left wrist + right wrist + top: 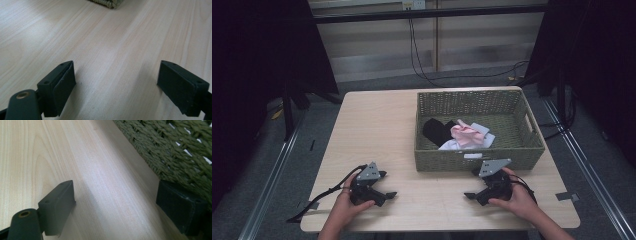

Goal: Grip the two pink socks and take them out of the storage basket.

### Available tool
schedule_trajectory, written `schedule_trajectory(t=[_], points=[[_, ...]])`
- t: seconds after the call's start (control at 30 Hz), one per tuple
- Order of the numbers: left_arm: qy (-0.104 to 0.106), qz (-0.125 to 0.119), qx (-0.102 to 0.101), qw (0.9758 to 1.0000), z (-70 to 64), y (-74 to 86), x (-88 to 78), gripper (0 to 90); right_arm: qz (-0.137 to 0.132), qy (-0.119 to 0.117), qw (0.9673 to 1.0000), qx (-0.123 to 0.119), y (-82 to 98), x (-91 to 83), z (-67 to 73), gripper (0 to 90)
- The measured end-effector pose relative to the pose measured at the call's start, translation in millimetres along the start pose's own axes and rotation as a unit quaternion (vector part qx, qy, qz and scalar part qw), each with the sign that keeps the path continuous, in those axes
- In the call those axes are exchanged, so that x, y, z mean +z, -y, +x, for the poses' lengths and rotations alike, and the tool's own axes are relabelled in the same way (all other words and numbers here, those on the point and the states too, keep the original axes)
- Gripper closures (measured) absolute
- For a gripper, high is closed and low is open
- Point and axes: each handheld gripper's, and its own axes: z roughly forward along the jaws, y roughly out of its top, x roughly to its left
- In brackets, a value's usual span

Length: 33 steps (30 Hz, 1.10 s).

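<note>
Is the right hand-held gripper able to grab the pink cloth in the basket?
Probably yes. The right hand-held gripper is open and empty, resting beside the basket. The basket has no lid, and the pink cloth lies on top of the pile, so it only needs lifting over the near wall.

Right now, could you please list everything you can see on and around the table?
table: one, light wood, centre.
basket: one, green woven, table's right half.
black cloth: one, in basket, left.
pink cloth: one, in basket, middle.
pale cloths: white and bluish, count unclear, beside the pink.
cables: black, on floor behind table.
left gripper: black, open, empty, near edge.
right gripper: black, open, empty, before basket.
</note>
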Motion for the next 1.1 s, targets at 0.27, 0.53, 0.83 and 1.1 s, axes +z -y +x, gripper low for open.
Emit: schedule_trajectory(t=[0.27,0.53,0.83,1.1], points=[[0.0,0.0,0.0,1.0,0.0,0.0,-0.1,14.1,0.011,-0.007,0.9997,0.022,-1.3,-4.1,-1.6,15.0],[0.0,0.001,0.0,1.0,0.0,0.0,-0.1,14.1,0.043,-0.019,0.9987,0.02,-22.5,-25.6,-5.0,16.1],[0.0,0.001,0.001,1.0,0.1,0.0,-0.1,14.1,0.086,-0.038,0.9955,0.006,-44.3,-44.5,-6.2,18.7],[0.0,0.001,0.0,1.0,0.0,0.0,-0.1,14.1,0.104,-0.055,0.993,0.001,-64.3,-64.4,-11.1,20.2]])
